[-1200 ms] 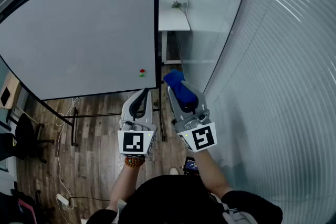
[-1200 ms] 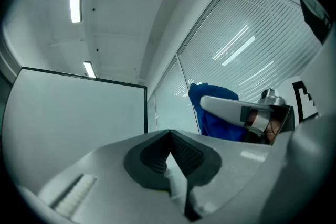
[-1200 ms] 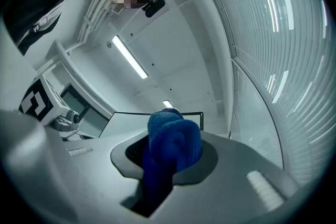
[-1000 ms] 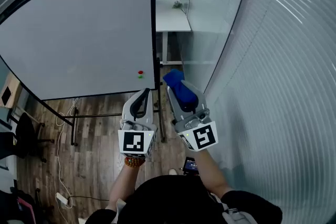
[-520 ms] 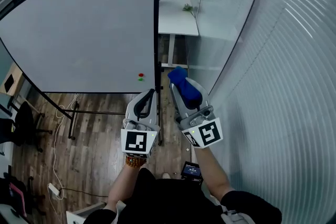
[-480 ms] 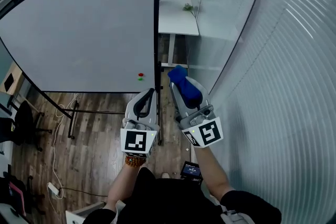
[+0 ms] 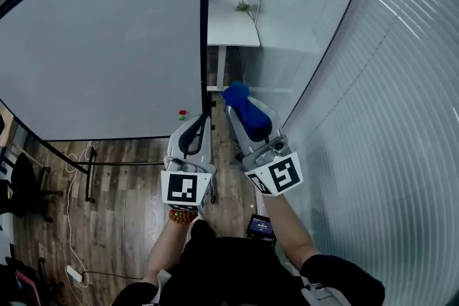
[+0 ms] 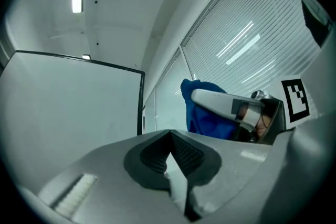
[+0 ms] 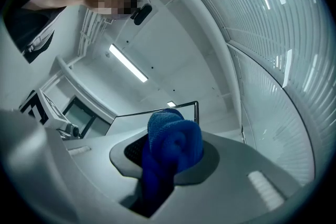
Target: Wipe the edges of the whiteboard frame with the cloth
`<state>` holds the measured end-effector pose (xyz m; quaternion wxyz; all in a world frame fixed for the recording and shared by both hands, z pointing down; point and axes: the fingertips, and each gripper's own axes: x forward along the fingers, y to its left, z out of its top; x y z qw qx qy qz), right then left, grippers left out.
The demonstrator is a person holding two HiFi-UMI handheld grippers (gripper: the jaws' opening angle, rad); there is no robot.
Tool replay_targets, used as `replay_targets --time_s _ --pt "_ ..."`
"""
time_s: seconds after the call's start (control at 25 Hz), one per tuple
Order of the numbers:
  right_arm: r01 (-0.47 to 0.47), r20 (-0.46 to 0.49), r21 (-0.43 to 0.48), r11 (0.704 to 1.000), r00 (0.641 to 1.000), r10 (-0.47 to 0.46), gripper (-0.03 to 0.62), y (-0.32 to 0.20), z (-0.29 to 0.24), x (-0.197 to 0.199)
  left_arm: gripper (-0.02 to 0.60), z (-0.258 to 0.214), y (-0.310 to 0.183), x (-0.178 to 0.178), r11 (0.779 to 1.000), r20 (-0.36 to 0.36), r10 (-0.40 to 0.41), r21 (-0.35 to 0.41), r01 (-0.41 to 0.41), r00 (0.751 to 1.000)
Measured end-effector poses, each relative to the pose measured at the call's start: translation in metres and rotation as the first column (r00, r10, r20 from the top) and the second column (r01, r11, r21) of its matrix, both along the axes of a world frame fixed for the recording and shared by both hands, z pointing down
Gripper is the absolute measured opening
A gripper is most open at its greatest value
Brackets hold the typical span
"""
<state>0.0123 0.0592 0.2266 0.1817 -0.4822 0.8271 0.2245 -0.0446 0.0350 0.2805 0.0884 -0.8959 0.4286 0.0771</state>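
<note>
A large whiteboard (image 7: 100, 46) with a thin black frame (image 7: 204, 25) stands on a wheeled stand at the left of the head view. My right gripper (image 7: 240, 107) is shut on a rolled blue cloth (image 7: 244, 110), held just right of the frame's right edge and apart from it. The cloth (image 9: 170, 152) bulges out between the jaws in the right gripper view, with the frame's top corner (image 9: 195, 105) beyond. My left gripper (image 7: 193, 132) is shut and holds nothing, its tip close below the board's lower right corner. The frame edge (image 8: 142, 102) and the blue cloth (image 8: 207, 115) show in the left gripper view.
Red and green magnets (image 7: 182, 114) sit near the board's lower right corner. A white desk (image 7: 233, 18) stands behind the board. A glass partition with blinds (image 7: 358, 82) runs along the right. Cables and a power strip (image 7: 75, 272) lie on the wooden floor.
The view has shifted so the board's right edge now sits slightly further left. Both grippers keep their poses, the right one still holding the cloth beside the frame.
</note>
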Motion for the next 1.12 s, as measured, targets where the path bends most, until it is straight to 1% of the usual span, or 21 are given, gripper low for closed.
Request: replay_targets --time_s 0.12,0.28,0.44,0.6,0.72,0.92,1.12 --pt "-0.015 -0.01 0.003 1.0 1.0 0.015 0.114 -0.032 0.001 0.001 0.0 0.001 -0.032 0.004 0.999 -0.011 0.031 0.017 -0.031 0.999" --pt "-0.024 -0.017 0.011 1.0 1.0 0.024 0.114 -0.081 -0.018 -0.007 0.0 -0.018 -0.082 -0.005 0.999 -0.017 0.04 0.022 -0.04 0.999" --pt "-0.029 -0.021 0.031 0.999 0.999 0.029 0.114 -0.096 -0.02 -0.021 0.0 -0.017 -0.095 -0.017 0.997 -0.012 0.068 0.036 -0.068 0.998" --pt "-0.021 -0.009 0.044 0.999 1.0 0.021 0.114 -0.126 -0.023 -0.017 0.0 -0.01 -0.119 -0.019 0.995 0.001 0.09 0.042 -0.09 0.996" --pt "0.008 0.015 0.065 0.998 1.0 -0.009 0.114 -0.146 -0.036 -0.007 0.0 -0.013 -0.132 -0.02 0.995 -0.008 0.09 0.032 -0.09 0.996" --pt "0.068 0.052 0.127 0.99 0.996 -0.075 0.114 -0.177 -0.072 0.016 0.0 -0.014 -0.153 -0.013 0.997 -0.013 0.072 0.022 -0.071 0.997" --pt "0.168 0.102 0.18 0.969 0.977 -0.189 0.114 -0.201 -0.1 0.036 0.0 -0.003 -0.168 0.007 0.998 0.0 0.055 0.027 -0.055 0.998"
